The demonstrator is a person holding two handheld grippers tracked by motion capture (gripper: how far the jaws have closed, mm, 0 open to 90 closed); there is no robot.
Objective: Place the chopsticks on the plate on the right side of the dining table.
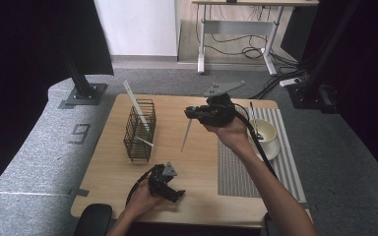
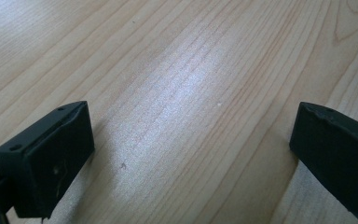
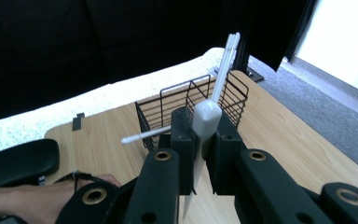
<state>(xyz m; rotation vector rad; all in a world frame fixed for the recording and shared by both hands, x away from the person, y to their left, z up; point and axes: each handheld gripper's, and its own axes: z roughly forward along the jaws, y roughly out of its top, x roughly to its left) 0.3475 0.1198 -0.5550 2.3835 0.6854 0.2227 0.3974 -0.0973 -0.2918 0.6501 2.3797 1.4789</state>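
A person is sitting at a wooden tabletop [image 1: 197,191], working with a black tool in each hand.

The right tool [image 1: 191,113] is hanging in the air above the middle of the tabletop, pointing left toward a black wire basket [image 1: 140,130]. Its jaws are clamping tight on the broad end of a white plastic utensil [image 3: 207,120]. In the high view the utensil's thin handle [image 1: 186,135] is slanting down from the jaws and ending above the wood, just right of the basket.

The basket is standing on the left part of the tabletop. Other white utensils are leaning inside it, one poking up well above its rim.

The left tool [image 1: 176,195] is resting low near the front edge, with its jaws spread wide and bare wood showing between them.

On the right, a striped mat [image 1: 236,167] is lying on the tabletop. A cream cup [image 1: 265,132] on a saucer is sitting on it, with a thin stick standing inside.
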